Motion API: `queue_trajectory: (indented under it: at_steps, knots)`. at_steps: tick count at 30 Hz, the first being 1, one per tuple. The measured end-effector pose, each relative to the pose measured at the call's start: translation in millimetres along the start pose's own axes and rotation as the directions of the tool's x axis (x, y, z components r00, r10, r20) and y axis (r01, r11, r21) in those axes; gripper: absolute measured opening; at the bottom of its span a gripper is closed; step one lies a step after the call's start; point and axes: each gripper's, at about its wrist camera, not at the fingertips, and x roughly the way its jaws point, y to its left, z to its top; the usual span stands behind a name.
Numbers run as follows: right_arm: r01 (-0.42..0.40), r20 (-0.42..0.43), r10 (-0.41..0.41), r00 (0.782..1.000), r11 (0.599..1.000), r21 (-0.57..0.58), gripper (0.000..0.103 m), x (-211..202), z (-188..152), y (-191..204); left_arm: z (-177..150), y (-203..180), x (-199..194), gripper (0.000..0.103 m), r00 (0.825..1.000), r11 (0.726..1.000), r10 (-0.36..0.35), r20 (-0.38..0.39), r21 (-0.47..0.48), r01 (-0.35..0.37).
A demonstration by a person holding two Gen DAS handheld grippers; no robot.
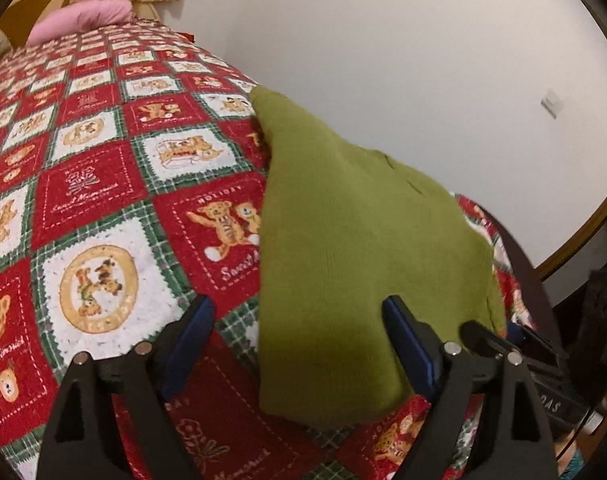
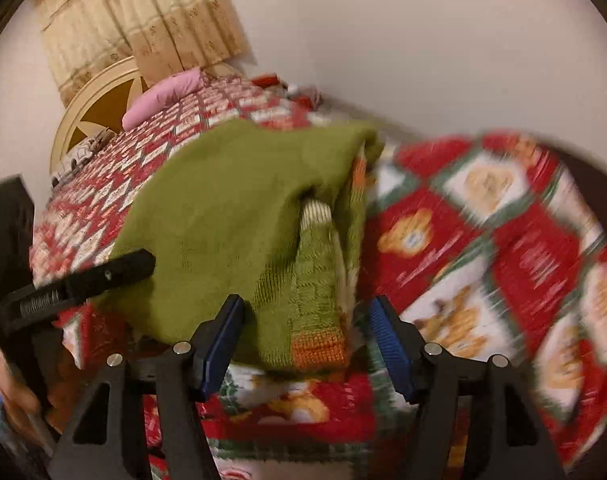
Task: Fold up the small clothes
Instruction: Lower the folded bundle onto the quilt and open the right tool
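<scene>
Right, your bedspread (image 1: pixel 103 184), red and green with teddy-bear patches, fills both views, and a pink pillow (image 1: pixel 83 20) sits at its far end. On it lies the green knit garment (image 1: pixel 343 240), folded over near the bed's edge by the wall. Your left gripper (image 1: pixel 299 344) spreads wide over its near corner; your right gripper (image 2: pixel 305 340) gapes wide too, straddling the patterned hem.

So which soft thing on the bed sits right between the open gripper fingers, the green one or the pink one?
The green knitted garment, spread on the teddy-bear bedspread and reaching between both open grippers' fingers. The pink pillow lies far off at the bed's head end.
</scene>
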Motion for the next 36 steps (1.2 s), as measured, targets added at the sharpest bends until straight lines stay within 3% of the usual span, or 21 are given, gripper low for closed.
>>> queue_trajectory:
  at_steps: [2,3,4,6,9,13,17,19,22,24,26,29,31,32,33,36]
  knots:
    - [-0.002,-0.002,0.002,1.000,1.000,0.026,0.062,0.5,0.9,-1.4,-4.1,-7.0,2.5,0.084,1.000,0.999,0.025,0.000,0.025,-0.025]
    - [-0.005,-0.005,0.005,1.000,1.000,0.014,0.040,-0.1,0.7,1.2,-6.8,-12.0,2.1,0.069,1.000,0.999,0.025,-0.002,0.045,-0.025]
    - [-0.036,-0.017,0.036,0.999,0.999,0.006,0.036,0.4,0.5,3.8,-8.5,-18.4,3.5,0.061,1.000,0.998,0.001,-0.020,0.058,0.000]
    - [-0.044,-0.025,0.045,0.999,0.999,0.016,0.024,0.8,0.4,7.0,-9.3,-18.0,-2.9,0.057,1.000,0.998,0.018,-0.024,0.053,-0.017]
    - [-0.121,-0.035,0.124,0.992,0.989,0.079,0.019,-6.5,5.8,5.4,-4.4,-16.5,-11.0,0.043,0.999,1.000,0.001,-0.037,0.019,0.000]
    - [-0.251,-0.025,0.257,0.966,0.956,0.150,0.017,-26.1,13.8,0.7,-7.1,-16.6,-31.2,0.038,1.000,1.000,-0.005,-0.031,0.003,0.005]
    - [-0.194,-0.051,0.201,0.978,0.974,0.116,0.017,-26.2,2.7,2.1,-14.7,-18.9,-34.5,0.038,0.999,0.999,0.042,-0.034,0.021,-0.042]
    - [-0.162,-0.066,0.172,0.983,0.979,0.127,0.018,-16.5,-4.5,-0.9,-19.3,-17.7,-26.5,0.040,0.996,0.996,0.077,-0.047,0.037,-0.075]
    - [-0.123,-0.048,0.127,0.991,0.989,0.080,0.019,-11.1,-14.0,2.9,-24.3,-15.4,-22.0,0.055,0.989,0.988,0.143,-0.042,0.062,-0.140]
    - [-0.117,-0.047,0.122,0.991,0.990,0.083,0.025,-15.9,-12.4,3.3,-26.0,-16.8,-27.1,0.065,0.983,0.979,0.185,-0.014,0.083,-0.184]
    - [-0.082,-0.045,0.086,0.995,0.994,0.076,0.027,-26.8,-12.6,5.5,-27.5,-19.2,-35.6,0.067,0.975,0.969,0.222,0.024,0.104,-0.223]
    - [-0.019,0.023,0.019,1.000,1.000,0.024,0.028,-53.5,-14.6,15.6,-27.4,-20.9,-45.7,0.076,0.952,0.945,0.293,0.088,0.127,-0.303]
    - [0.038,0.082,-0.037,0.996,0.999,-0.013,0.043,-71.9,-14.7,23.9,-28.7,-24.2,-52.5,0.082,0.928,0.921,0.347,0.137,0.138,-0.365]
    - [0.055,0.106,-0.052,0.993,0.998,-0.020,0.060,-78.7,-14.7,27.1,-28.7,-25.4,-55.8,0.087,0.917,0.911,0.365,0.159,0.141,-0.387]
    - [0.071,0.150,-0.066,0.986,0.997,-0.028,0.067,-89.6,-14.4,32.0,-28.9,-25.4,-60.0,0.091,0.910,0.906,0.373,0.179,0.142,-0.399]
    - [0.117,0.261,-0.094,0.961,0.990,-0.074,0.067,-117.4,-12.1,47.6,-28.7,-27.4,-75.4,0.096,0.899,0.901,0.372,0.230,0.143,-0.410]
